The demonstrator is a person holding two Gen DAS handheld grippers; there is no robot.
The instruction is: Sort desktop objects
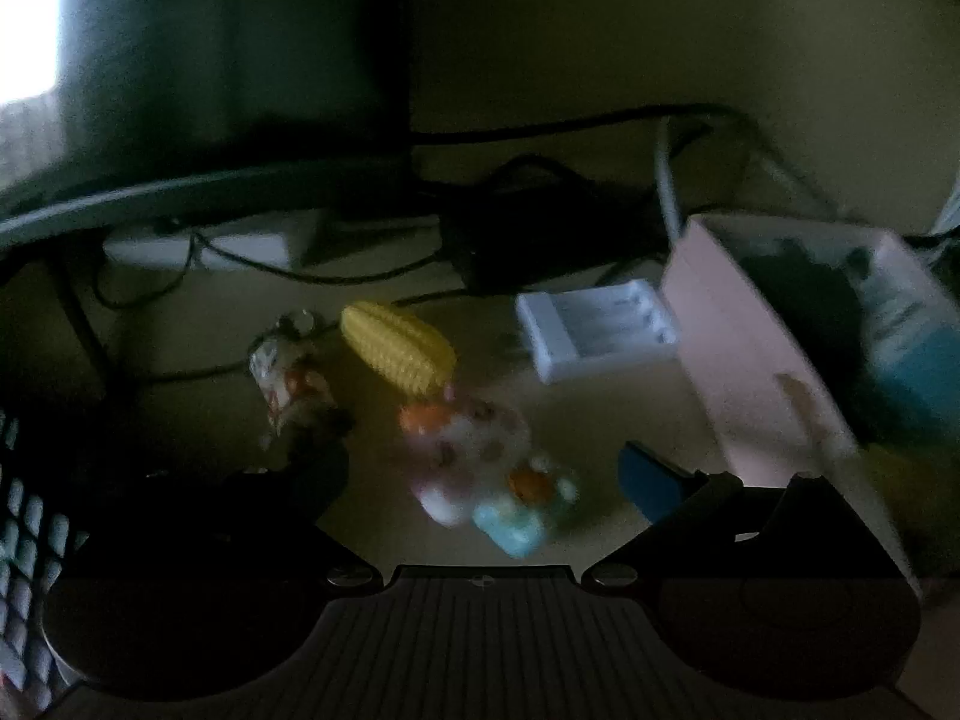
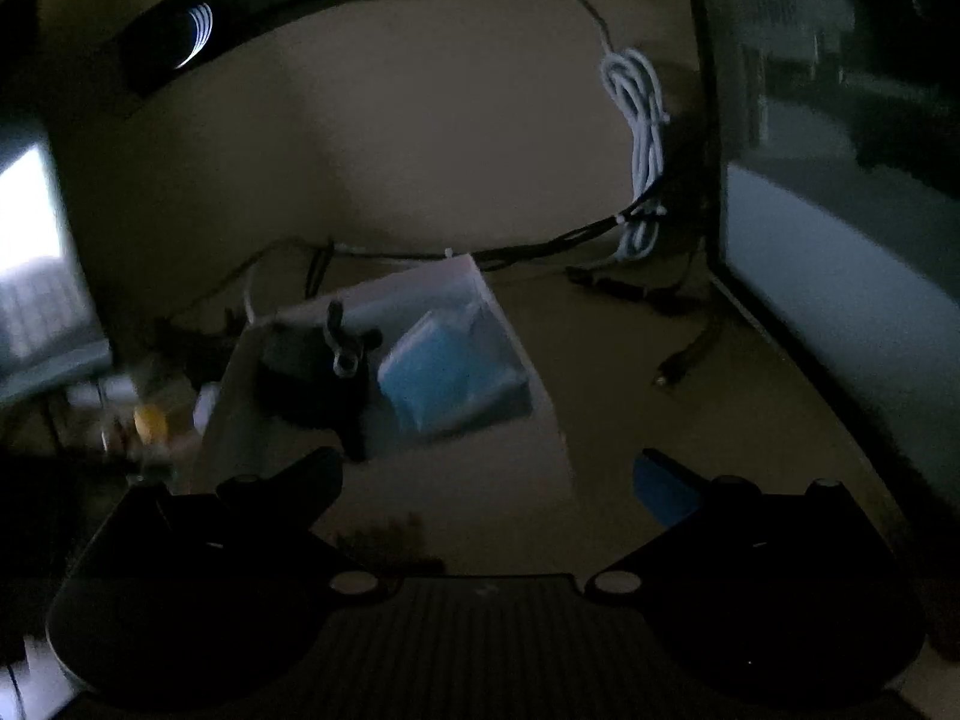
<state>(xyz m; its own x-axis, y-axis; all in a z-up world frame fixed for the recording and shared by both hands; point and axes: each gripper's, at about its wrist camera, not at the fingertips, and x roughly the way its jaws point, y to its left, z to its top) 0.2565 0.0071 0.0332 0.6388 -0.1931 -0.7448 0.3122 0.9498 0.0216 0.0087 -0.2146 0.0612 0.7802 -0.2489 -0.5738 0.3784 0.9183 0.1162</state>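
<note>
1. The small soft toy [image 1: 474, 456], pale with orange patches, lies on the counter [image 1: 576, 420] right in front of the left tool [image 1: 486, 474], between its spread fingers. It looks plush and light; I judge it will squash under a squeeze, so a grip across its round body seems safest.
2. Just beyond it lies a yellow toy corn cob [image 1: 397, 347], probably stiff plastic, ribbed and not slippery; taking it across its middle should work.
3. To the left of these lies a crinkly wrapped item [image 1: 288, 381], too blurred to identify.
4. A white battery holder [image 1: 597, 330] lies to the right, beside the pink box [image 1: 756, 360], which already contains a dark object and a blue pack [image 2: 447, 381].
5. The left tool is wide open and holds nothing.
6. The right tool [image 2: 486, 480] is also open and empty, hovering near the box's front edge.
7. Cables [image 1: 540, 126] and a monitor [image 1: 198, 60] crowd the back.
</note>
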